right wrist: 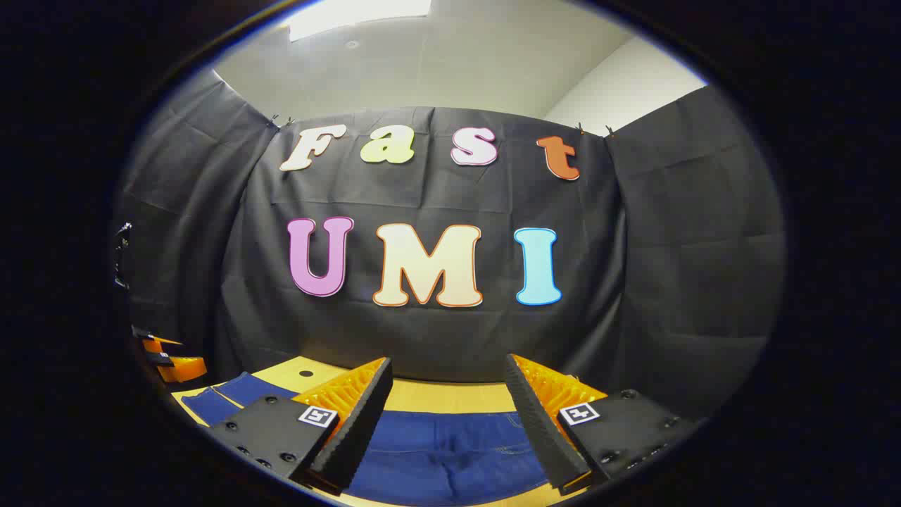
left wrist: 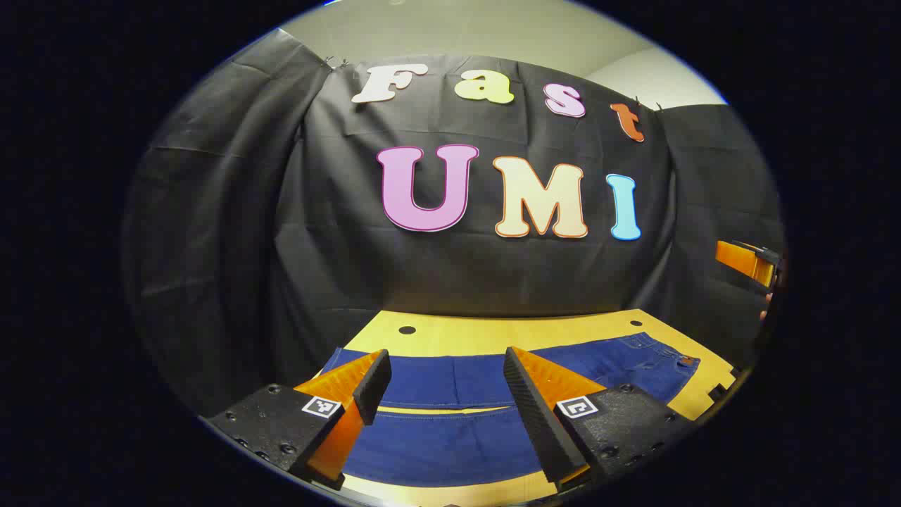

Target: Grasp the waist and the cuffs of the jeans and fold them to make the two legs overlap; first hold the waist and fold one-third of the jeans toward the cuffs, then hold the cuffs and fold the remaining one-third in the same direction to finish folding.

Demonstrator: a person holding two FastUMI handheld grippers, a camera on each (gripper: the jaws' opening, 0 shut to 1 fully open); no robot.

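Note:
Dark blue jeans point(left wrist: 450, 384) lie flat on the wooden table point(left wrist: 493, 331), the two legs side by side and the waist with its button point(left wrist: 686, 360) to the right. My left gripper point(left wrist: 445, 354) hovers open above the legs, nothing between its fingers. In the right gripper view the jeans point(right wrist: 450, 451) spread under my right gripper point(right wrist: 448, 362), which is open and apart from the cloth. The cuffs point(right wrist: 225, 398) lie at the far left there, beside the left gripper point(right wrist: 172, 366). The right gripper point(left wrist: 750, 260) appears at the right edge of the left gripper view.
The black cloth wall closes in the table at the back and on both sides. A small round hole point(left wrist: 407, 329) sits in the tabletop behind the legs. The table's right end has a notched edge point(left wrist: 721, 386).

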